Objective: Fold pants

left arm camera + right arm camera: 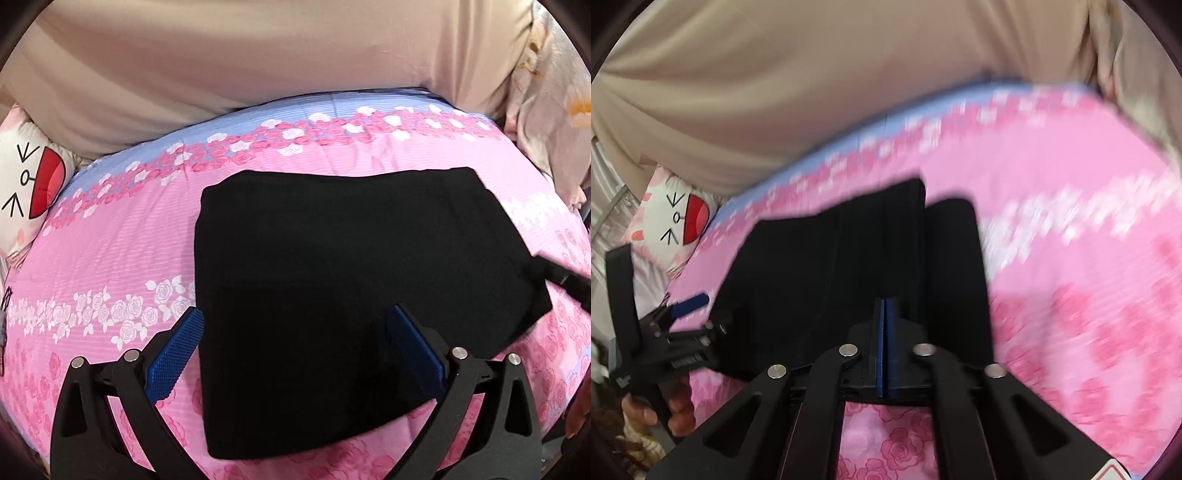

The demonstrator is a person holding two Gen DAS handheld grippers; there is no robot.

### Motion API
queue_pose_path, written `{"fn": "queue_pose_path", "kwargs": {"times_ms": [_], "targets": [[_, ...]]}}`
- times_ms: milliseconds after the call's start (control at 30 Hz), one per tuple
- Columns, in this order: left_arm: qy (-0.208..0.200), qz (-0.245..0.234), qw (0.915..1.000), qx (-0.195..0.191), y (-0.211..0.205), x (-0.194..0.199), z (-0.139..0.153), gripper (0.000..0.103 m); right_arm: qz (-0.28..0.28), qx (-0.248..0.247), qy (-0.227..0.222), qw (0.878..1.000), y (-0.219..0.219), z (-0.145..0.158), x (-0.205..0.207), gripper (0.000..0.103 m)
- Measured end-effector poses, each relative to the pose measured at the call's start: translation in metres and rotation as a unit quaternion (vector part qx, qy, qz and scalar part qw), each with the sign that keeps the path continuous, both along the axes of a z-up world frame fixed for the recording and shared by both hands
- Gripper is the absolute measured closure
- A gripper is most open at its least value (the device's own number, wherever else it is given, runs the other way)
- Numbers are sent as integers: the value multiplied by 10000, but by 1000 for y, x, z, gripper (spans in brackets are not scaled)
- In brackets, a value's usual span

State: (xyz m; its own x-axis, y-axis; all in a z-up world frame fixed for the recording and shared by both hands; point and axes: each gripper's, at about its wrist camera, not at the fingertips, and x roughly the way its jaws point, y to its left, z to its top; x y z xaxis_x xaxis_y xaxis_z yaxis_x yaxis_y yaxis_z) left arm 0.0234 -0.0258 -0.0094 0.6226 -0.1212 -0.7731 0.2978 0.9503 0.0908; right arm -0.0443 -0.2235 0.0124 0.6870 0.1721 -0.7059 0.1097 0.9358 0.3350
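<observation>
The black pants (354,280) lie folded into a thick rectangle on the pink rose-print bedspread (110,266). My left gripper (295,328) hovers over the fold's near left part, open, its blue pads (173,354) wide apart, one off the cloth's left edge and one above it. In the right wrist view the scene is blurred; my right gripper (885,306) has its blue pads almost together with nothing visible between them, above the pants (820,277) near their right side. Its tip (570,284) shows in the left wrist view by the fold's right edge.
A white cartoon-cat pillow (26,192) lies at the bed's left end. Beige curtain fabric (258,55) hangs behind the bed. Pale floral bedding (554,110) is bunched at the far right. A hand (665,410) holds the left gripper's handle.
</observation>
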Motion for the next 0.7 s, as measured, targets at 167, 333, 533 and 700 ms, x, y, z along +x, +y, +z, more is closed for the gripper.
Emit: {"fn": "queue_pose_path", "kwargs": {"times_ms": [167, 333, 533, 700], "targets": [[-49, 82, 9998, 170, -4, -7, -2, 5, 152, 369, 429, 9983, -8, -30, 7, 72], [-32, 102, 9997, 214, -5, -9, -2, 5, 224, 416, 347, 9983, -7, -34, 10, 65], [82, 136, 9998, 88, -3, -10, 0, 5, 324, 368, 45, 9988, -21, 4, -14, 93], [70, 233, 9986, 469, -15, -3, -22, 5, 218, 696, 266, 9970, -30, -25, -9, 86]]}}
